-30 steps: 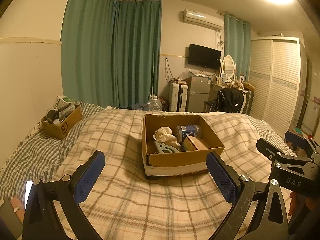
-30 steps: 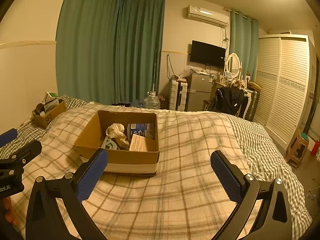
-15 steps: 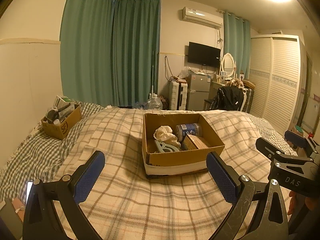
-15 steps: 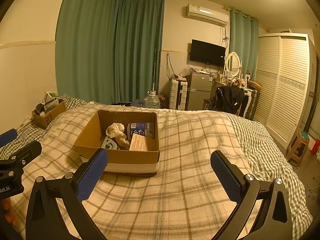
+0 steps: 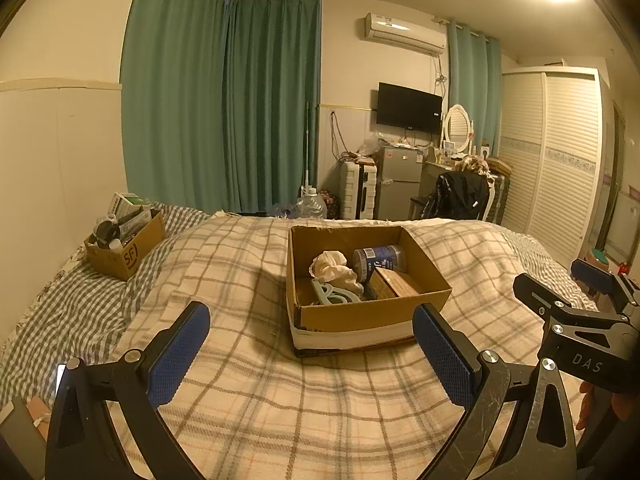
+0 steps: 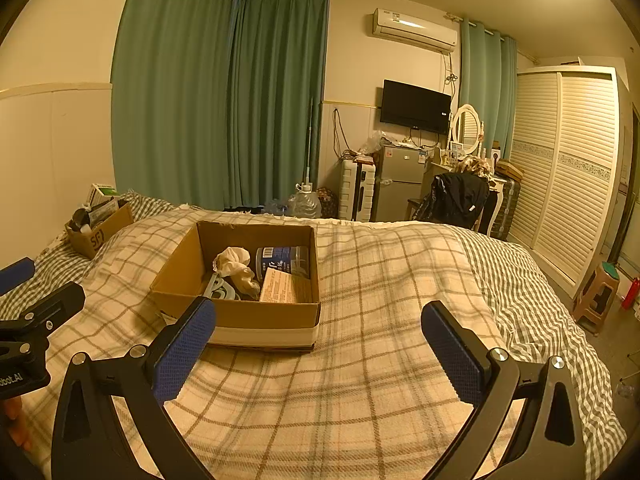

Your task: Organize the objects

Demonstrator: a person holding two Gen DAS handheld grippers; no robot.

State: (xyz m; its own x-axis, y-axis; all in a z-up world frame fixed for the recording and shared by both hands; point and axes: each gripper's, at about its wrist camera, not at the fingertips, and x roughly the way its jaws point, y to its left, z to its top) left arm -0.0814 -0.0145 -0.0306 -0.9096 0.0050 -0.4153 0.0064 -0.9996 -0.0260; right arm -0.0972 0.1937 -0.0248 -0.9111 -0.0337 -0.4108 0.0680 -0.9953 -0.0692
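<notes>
- Left wrist view: the left gripper hangs above the near part of a bed covered by a plaid blanket; its jaws are spread wide and hold nothing.
- Just beyond those jaws, an open cardboard box rests on the blanket near the middle of the bed.
- Inside the box lie a crumpled pale cloth, a dark blue can on its side, a flat brown packet and a light blue plastic piece.
- The cloth sits left of the can, the packet lies near and right, and the plastic piece lies against the near wall, partly under the cloth.
- A smaller cardboard box full of odds and ends stands far left on the bed, well apart from the open box.
- At the right edge of this view the right gripper shows from the side, with fingertips of a hand under it.
- Right wrist view: the right gripper also has its jaws wide apart and empty, with its left pad in front of the box's near left corner.
- From here the cardboard box lies left of centre, and bare blanket fills the right.
- Far behind stand green curtains, a small fridge, a wall television and a white slatted wardrobe.
</notes>
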